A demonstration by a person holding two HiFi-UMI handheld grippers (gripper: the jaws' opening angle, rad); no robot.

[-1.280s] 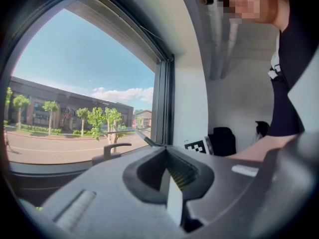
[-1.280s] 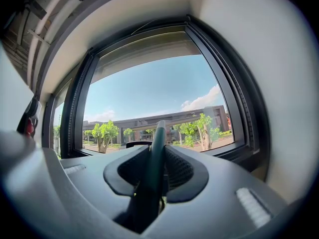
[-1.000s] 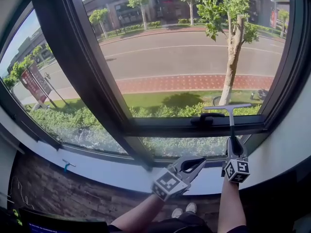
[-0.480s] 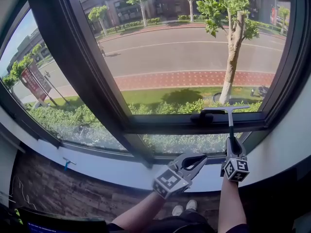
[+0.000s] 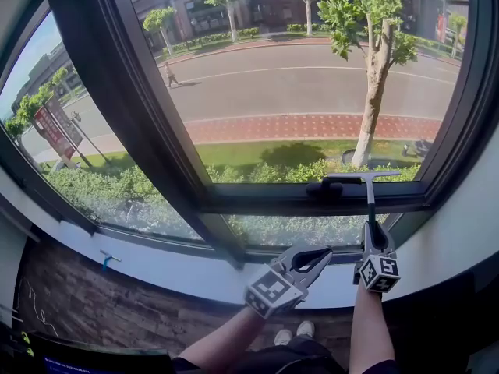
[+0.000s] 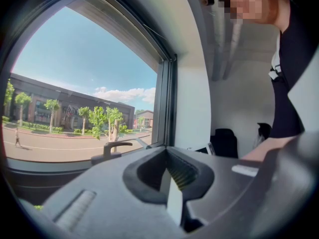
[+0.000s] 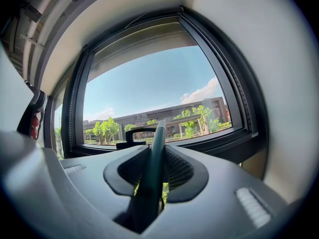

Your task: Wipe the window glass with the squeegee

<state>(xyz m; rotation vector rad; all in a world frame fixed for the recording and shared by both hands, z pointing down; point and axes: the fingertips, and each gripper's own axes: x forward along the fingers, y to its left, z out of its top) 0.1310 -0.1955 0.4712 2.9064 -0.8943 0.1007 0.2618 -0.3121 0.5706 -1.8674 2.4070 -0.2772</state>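
The squeegee [image 5: 370, 201] stands upright, its thin shaft rising to a T-shaped blade at the bottom edge of the right window glass [image 5: 312, 76]. The blade lies just above the lower frame, beside the black window handle [image 5: 326, 187]. My right gripper [image 5: 374, 244] is shut on the squeegee's dark handle [image 7: 152, 173], which runs up between the jaws. My left gripper [image 5: 312, 257] hovers beside it over the sill, to the left. In the left gripper view the left gripper [image 6: 168, 156] is shut with nothing in it.
A thick dark mullion [image 5: 148, 131] divides the right pane from the left pane [image 5: 70, 146]. The white sill [image 5: 156, 267] runs below, with a small blue-handled tool [image 5: 105, 260] lying on it at the left. White wall [image 5: 468, 224] flanks the frame on the right. Shoes [image 5: 292, 335] show below.
The squeegee blade has slid slightly down the glass toward the lower frame. Both grippers have barely shifted. A pedestrian outside has walked along the road.
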